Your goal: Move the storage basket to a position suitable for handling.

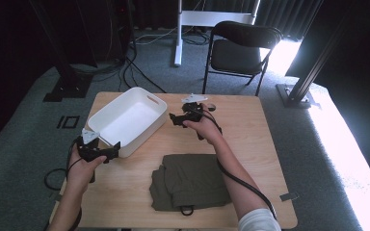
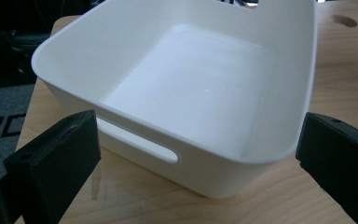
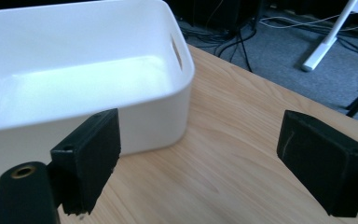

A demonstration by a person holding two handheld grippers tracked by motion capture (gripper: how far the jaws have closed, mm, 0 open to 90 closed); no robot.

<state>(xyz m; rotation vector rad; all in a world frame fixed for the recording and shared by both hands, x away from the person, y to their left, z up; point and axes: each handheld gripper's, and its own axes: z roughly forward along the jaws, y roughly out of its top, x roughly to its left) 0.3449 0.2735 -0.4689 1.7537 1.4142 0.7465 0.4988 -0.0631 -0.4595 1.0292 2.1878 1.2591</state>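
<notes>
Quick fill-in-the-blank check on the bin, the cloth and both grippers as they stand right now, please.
1. The white bin holds ____.
2. Both the left gripper and the right gripper have their jaws ____.
3. The folded olive garment lies on the table, ____ the bin.
4. Beyond the table stands a black folding ____.

Missing words: nothing; open; outside; chair

White bin, olive cloth, black tongs.

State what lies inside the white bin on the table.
Nothing: the bin's bare white floor shows across its whole bottom in both gripper views. No part of the inside is covered; the folded cloth lies outside, on the table.
</notes>
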